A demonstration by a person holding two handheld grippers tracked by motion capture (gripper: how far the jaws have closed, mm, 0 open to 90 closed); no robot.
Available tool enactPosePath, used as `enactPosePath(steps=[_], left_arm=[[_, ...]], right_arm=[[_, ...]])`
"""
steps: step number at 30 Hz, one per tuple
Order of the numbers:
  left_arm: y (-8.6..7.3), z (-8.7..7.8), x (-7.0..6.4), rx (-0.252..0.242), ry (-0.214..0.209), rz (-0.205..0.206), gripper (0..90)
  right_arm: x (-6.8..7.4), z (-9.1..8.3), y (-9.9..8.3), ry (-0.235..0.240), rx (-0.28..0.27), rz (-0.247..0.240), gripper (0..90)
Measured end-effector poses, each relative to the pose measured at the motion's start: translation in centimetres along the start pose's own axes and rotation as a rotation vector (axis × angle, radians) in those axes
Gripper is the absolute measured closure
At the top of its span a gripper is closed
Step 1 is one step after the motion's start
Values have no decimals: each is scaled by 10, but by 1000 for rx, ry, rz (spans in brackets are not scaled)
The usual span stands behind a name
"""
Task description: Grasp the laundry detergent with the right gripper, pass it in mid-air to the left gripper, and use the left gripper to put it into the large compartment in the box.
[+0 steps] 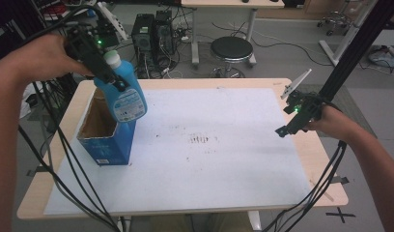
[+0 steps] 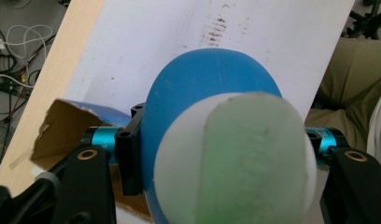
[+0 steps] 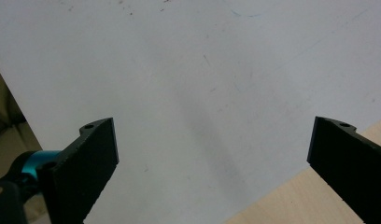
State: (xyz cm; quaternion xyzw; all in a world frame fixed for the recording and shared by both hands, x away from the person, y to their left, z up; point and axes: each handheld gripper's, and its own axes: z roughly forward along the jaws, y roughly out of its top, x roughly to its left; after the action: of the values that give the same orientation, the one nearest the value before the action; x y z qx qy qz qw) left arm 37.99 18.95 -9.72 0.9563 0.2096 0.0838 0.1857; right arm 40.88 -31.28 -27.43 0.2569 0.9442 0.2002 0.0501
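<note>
Overhead, left gripper (image 1: 109, 77) clamped on blue bottle (image 1: 123, 99) above open box (image 1: 104, 130); label legible there, hidden behind cap (image 2: 235, 158) up close; right gripper (image 1: 292, 123) jaws spread, empty.

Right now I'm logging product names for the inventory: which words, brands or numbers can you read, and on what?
None can be read.
Blue bottle, held in the left tool: its label print is too blurred.
Blue box: pale print low on its front, too small.
</note>
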Motion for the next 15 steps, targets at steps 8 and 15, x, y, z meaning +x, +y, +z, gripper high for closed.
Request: enactPosePath(steps=[8, 15], left_arm=[[-19, -18, 13, -13, 16, -17, 380], [-36, -22, 24, -10, 27, -31, 381]], right_arm=[[0, -1, 2, -3, -5, 11, 9], [1, -2, 2, -7, -8, 15, 9]])
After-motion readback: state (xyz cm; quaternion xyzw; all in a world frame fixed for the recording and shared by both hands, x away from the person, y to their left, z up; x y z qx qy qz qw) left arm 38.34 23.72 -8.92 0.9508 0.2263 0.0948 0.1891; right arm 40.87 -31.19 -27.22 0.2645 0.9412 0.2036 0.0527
